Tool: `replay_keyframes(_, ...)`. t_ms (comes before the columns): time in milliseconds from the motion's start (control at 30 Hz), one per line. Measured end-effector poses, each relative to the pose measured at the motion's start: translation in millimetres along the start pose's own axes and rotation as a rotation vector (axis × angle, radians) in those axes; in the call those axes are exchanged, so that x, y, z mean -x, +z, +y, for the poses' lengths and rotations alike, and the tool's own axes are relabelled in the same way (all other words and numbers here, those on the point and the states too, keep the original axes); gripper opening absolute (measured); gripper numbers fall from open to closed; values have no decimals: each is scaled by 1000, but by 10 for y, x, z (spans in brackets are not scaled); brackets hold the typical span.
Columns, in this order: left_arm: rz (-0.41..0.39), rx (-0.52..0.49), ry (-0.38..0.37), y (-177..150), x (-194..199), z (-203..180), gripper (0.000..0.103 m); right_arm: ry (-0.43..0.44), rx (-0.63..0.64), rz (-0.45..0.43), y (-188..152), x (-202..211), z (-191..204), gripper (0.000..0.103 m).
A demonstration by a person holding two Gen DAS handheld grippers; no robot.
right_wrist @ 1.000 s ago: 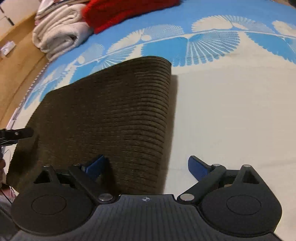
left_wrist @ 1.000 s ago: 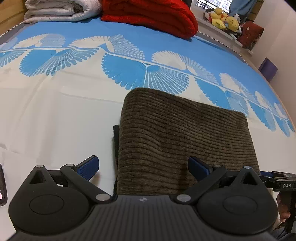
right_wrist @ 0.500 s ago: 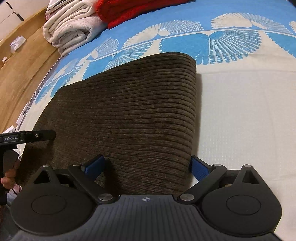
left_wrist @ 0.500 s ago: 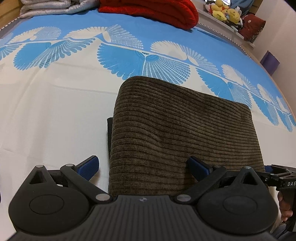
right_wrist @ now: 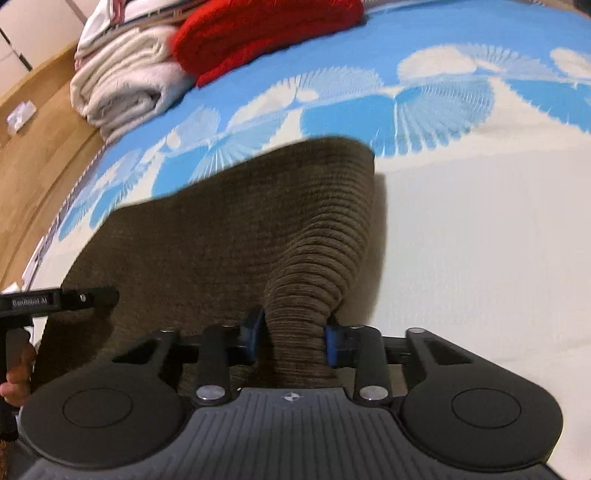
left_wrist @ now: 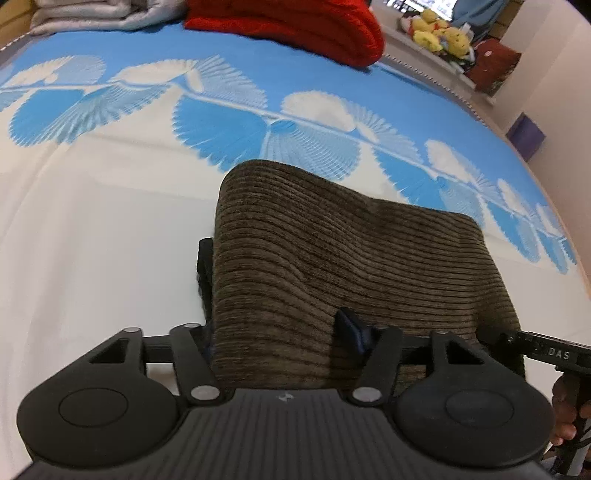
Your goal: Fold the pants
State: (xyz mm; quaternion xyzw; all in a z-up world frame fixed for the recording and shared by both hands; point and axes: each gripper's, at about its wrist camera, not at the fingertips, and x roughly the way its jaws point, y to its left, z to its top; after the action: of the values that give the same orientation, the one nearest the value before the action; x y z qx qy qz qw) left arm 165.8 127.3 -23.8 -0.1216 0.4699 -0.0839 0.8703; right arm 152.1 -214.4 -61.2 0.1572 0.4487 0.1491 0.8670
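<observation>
Brown corduroy fills the middle of both my wrist views: the folded pants lie on the bedspread, on its white part just below the band of blue fan shapes.

My right gripper has its two blue pads pressed in on a bunched corner of the pants, the cloth pinched into a ribbed column between them and lifted off the bed.

My left gripper sits at the near edge on the other side. One blue pad presses into the corduroy on top, the cloth puckering around it; the other finger is hidden behind the fabric edge, so I read it as clamped on the pants, though less tightly than the right.

Each view catches the other gripper's black body at its edge, with a bit of the hand holding it.

At the far end of the bed I see a red blanket beside folded pale towels, and yellow plush toys on a ledge beyond.
</observation>
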Motion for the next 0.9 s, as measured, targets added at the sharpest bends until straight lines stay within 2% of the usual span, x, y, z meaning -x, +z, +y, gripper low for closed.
replay_keyframes(167,-4,6,-73,159,-189,-304,59,-85,-15,-68,205,62,-221,29)
replay_keyframes(367,-19,-40,-85,349,-516,-782,59,-170,-54,-101,419,95,-639,29)
replay_keyframes(567,-27,-69,-117,426,-760,-1049,59,-184,-98,-111,564,143,-961,30)
replay_keyframes(700,-16,-56,-108,451,-819,-1051,61,-203,-91,-109,560,99,-1019,30)
replay_keyframes(800,-1,-40,-99,445,-798,-1013,66,-242,-51,-133,539,71,-953,38)
replay_keyframes(867,14,-30,-87,431,-734,-968,70,-289,0,-140,500,87,-880,52)
replay_keyframes(900,21,-28,-82,421,-689,-949,71,-310,22,-139,495,125,-852,56)
